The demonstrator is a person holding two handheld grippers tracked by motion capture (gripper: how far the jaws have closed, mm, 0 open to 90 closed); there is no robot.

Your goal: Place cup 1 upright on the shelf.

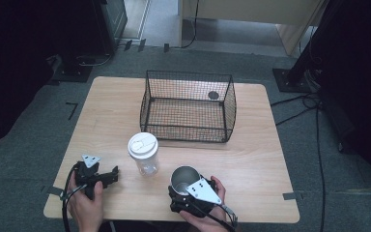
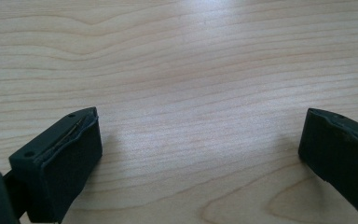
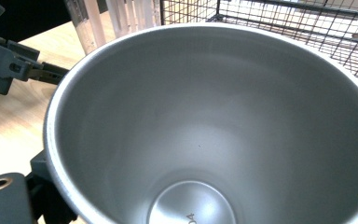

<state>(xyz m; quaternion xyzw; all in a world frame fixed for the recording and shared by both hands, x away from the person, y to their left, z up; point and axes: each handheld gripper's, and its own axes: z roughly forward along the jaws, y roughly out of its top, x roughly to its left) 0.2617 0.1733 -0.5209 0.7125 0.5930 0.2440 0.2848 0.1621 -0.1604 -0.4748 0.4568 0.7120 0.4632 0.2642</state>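
Observation:
A steel cup point(image 1: 183, 177) stands near the table's front edge with my right gripper point(image 1: 183, 189) shut on it from the near side. The right gripper view looks down into the cup's empty shiny inside point(image 3: 214, 130). A clear plastic cup with a white lid point(image 1: 143, 153) stands upright just left of the steel cup, and its ribbed wall point(image 3: 105, 18) rises behind the steel rim. My left gripper point(image 1: 109, 177) rests low at the front left, pointing right. Its jaws point(image 2: 200, 122) are spread wide over bare wood with nothing between them.
A black wire basket point(image 1: 189, 107) stands empty at the back middle of the wooden table point(image 1: 251, 159); its mesh point(image 3: 284, 28) is close behind the steel cup. Dark stands and cables lie on the floor around the table.

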